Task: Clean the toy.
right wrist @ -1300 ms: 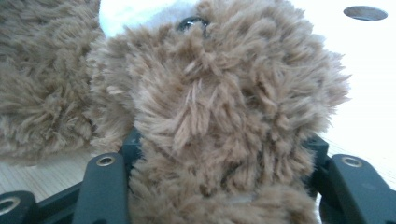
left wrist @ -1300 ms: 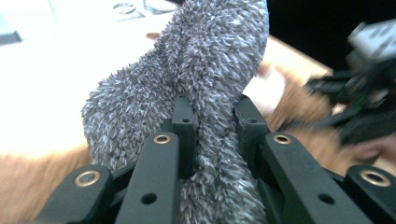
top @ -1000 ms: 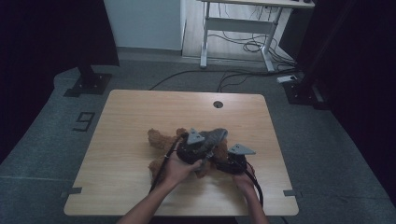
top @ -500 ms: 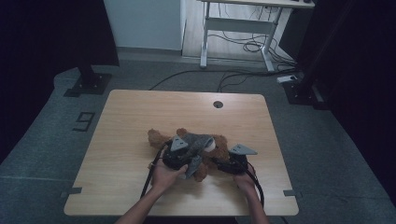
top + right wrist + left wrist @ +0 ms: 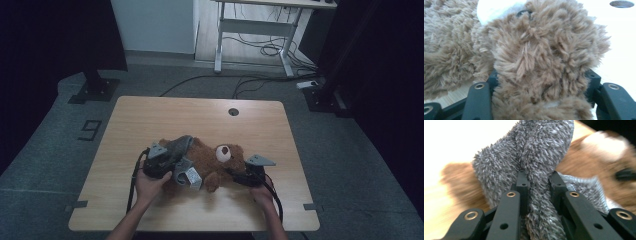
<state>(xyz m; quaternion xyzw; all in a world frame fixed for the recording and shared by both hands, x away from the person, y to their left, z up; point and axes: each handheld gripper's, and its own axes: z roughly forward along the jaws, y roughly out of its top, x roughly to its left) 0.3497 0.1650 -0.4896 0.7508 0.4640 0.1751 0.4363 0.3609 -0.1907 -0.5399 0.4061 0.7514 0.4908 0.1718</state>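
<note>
A brown teddy bear (image 5: 212,162) lies on its back in the middle of the wooden table (image 5: 150,117), its white muzzle (image 5: 224,152) facing up. A grey fuzzy cloth (image 5: 181,145) is draped over the bear's lower body. My left gripper (image 5: 172,165) is shut on a bunched fold of that grey fuzzy cloth (image 5: 541,147), with the blurred bear (image 5: 599,162) behind it. At the bear's right side, my right gripper (image 5: 234,171) is shut on the bear's furry head (image 5: 544,47), which bulges between its jaws (image 5: 541,75).
A round cable hole (image 5: 233,111) sits near the table's far edge, and shows again in the right gripper view (image 5: 621,3). Cables trail from both grippers toward the near edge. Behind the table stands a metal desk frame (image 5: 250,30) with floor cables.
My left gripper has moved leftward and slightly toward the near edge, dragging the grey cloth along the bear's body. The right gripper and the bear's head have stayed put.
</note>
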